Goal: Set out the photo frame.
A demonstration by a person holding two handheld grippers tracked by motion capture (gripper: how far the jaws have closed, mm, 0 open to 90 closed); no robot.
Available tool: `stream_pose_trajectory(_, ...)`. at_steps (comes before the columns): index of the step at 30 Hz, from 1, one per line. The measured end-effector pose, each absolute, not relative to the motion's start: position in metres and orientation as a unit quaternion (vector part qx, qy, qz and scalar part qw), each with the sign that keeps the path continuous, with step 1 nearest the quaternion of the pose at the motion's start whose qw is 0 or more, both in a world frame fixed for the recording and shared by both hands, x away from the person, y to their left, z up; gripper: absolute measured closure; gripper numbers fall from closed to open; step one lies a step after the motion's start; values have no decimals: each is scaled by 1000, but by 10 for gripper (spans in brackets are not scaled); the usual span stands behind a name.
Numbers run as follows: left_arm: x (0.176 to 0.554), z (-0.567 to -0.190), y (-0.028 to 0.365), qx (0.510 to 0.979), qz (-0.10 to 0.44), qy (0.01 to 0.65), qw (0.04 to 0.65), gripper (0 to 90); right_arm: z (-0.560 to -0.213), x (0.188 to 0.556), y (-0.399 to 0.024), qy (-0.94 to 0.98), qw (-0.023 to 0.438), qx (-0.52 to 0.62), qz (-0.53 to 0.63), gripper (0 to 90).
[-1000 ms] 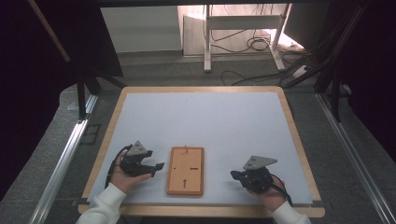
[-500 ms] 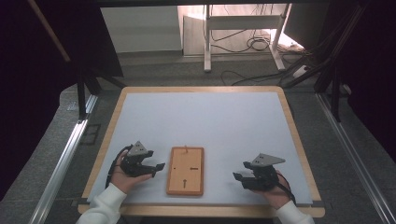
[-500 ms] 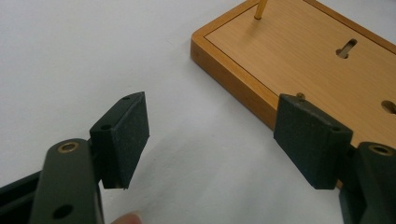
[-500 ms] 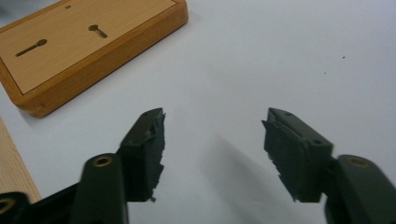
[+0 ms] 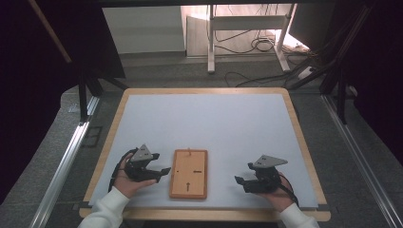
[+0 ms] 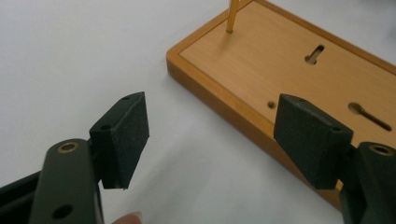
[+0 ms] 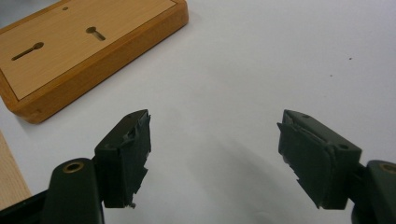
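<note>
Between the grippers, the board (image 5: pixel 189 173) lies flat, long axis running away from the person. Left gripper (image 5: pixel 161 171) wide open, empty; right gripper (image 5: pixel 239 181) has just been opening, jaws wide apart, empty.

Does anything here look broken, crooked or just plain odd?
One thing: the black pads on the right gripper look frayed, with ragged, torn edges, while the left gripper has smooth pads. The wooden board lies straight between them on the table.
</note>
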State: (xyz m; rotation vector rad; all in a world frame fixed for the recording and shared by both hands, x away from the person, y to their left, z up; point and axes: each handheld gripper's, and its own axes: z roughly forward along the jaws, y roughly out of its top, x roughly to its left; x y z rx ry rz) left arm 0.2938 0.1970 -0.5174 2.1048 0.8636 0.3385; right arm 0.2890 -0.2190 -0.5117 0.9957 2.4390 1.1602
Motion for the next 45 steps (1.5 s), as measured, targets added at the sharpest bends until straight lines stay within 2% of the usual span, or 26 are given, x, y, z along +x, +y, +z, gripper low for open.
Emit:
stream_pose_trajectory(15, 314, -511, 160, 861, 122, 294, 396, 286, -513, 286, -218, 843, 135, 340, 395, 253)
stream_pose_trajectory(28, 349, -510, 129, 875, 109, 286, 375, 392, -514, 287, -217, 844, 135, 338, 394, 253)
stream_pose_trajectory(45, 365, -518, 121, 871, 99, 286, 388, 732, -514, 286, -214, 844, 136, 334, 397, 254)
